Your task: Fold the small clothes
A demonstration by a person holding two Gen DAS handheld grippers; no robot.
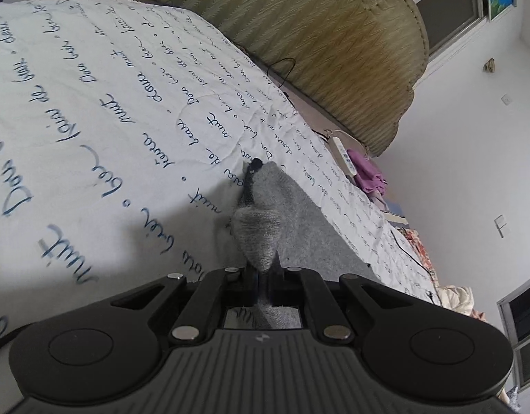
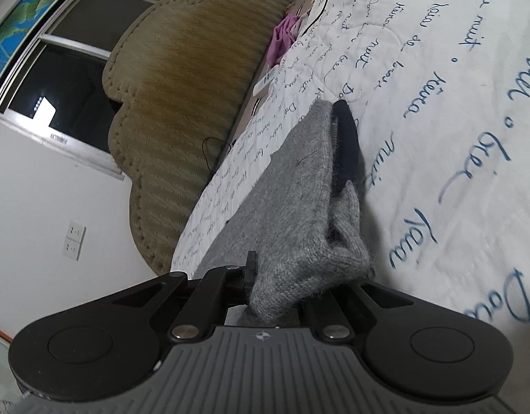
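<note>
Gripping one grey knitted garment (image 1: 265, 220) from two sides, the pair of hand-held grippers hold it above a white quilt (image 1: 92, 103) printed with blue handwriting. The left gripper (image 1: 263, 269) has its jaws clenched on a bunched fold of the grey knit, which rises in a lump just ahead of the fingers and stretches away in a taut sheet toward the far side of the bed. At the far end of that stretch one dark band (image 1: 251, 176), the garment's black trim, shows against the quilt. The right gripper (image 2: 282, 286) is likewise clamped tight on the same grey garment (image 2: 299, 179), its fabric gathered into a thick wad over the jaws, and the black trim (image 2: 347, 141) curves along the upper edge beside the quilt (image 2: 454, 103). Beyond the bed stands one olive scalloped headboard (image 1: 333, 34), seen also from the right wrist (image 2: 182, 86). Near it lie one white remote control (image 1: 344, 158) and one crumpled purple cloth (image 1: 368, 172). One window (image 2: 68, 69) sits in the white wall, and one double wall socket (image 2: 74, 239) is below it.
</note>
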